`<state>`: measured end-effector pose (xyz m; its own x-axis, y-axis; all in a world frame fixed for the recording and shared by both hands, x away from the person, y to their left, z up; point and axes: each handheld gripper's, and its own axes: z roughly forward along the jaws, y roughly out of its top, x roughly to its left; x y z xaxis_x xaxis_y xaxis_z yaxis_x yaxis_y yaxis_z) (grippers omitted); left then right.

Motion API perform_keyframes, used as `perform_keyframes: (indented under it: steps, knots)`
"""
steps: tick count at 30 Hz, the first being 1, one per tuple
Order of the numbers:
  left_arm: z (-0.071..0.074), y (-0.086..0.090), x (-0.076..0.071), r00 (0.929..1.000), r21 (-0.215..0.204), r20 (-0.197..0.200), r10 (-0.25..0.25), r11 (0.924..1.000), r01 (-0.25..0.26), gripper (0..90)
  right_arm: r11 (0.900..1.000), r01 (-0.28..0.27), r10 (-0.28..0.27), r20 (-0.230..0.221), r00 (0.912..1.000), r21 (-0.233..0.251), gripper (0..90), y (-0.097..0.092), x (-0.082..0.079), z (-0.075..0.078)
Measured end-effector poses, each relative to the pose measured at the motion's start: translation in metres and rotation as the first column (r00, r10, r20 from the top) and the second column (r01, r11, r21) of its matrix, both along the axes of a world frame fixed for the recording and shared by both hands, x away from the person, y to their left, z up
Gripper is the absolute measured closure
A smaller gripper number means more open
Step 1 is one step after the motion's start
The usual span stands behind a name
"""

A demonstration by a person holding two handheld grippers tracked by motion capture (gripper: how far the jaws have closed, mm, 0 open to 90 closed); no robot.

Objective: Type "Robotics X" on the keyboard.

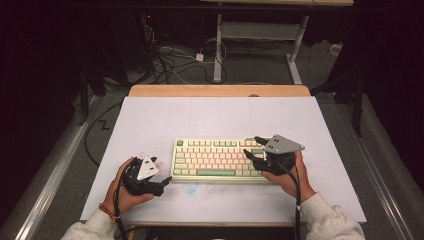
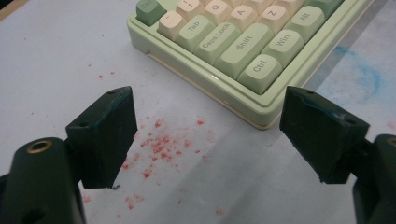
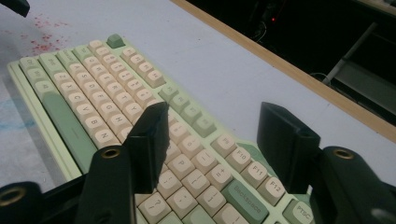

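Keyboard, glossy pale-green case, rounded cream and green keycaps.

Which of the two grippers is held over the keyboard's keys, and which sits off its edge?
The right gripper is over the keys at the keyboard's right end. The left gripper sits off its near-left corner, above red specks on the table.

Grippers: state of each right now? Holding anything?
Left gripper: open, jaws wide apart, nothing between them, beside the keyboard's Ctrl corner.
Right gripper: open, empty, over the keyboard's right end.
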<state>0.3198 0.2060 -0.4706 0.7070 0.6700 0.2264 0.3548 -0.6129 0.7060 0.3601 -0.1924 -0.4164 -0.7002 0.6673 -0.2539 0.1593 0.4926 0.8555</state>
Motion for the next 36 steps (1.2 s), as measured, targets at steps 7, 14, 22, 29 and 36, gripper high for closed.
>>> perform_keyframes:
  steps: [7,14,22,29,36]
  knots:
    - [0.0,-0.001,-0.001,0.9999,-0.005,-0.005,0.01,0.9999,-0.01,17.8,0.9992,0.04,-0.04,0.03,0.9987,-0.003,30.9,-0.008,-0.009,-0.003]
    - [0.002,0.0,-0.001,0.9996,-0.015,0.005,0.027,0.9995,-0.027,18.4,0.9971,0.075,-0.076,0.033,0.9966,0.013,27.4,-0.022,-0.018,-0.007]
    - [0.004,0.0,-0.002,0.9995,-0.025,0.012,0.028,0.9993,-0.028,19.9,0.99,0.141,-0.14,0.045,0.9891,-0.01,23.5,-0.035,-0.028,-0.014]
    - [0.005,0.001,-0.002,0.9999,-0.034,0.012,0.012,0.9994,-0.012,22.1,0.9924,0.122,-0.122,0.022,0.9923,-0.011,25.6,-0.046,-0.038,-0.025]
    - [0.007,-0.001,-0.002,1.0,-0.055,-0.004,0.002,0.9985,-0.002,29.2,0.9914,0.127,-0.127,0.004,0.9919,-0.032,24.4,-0.053,-0.049,-0.037]
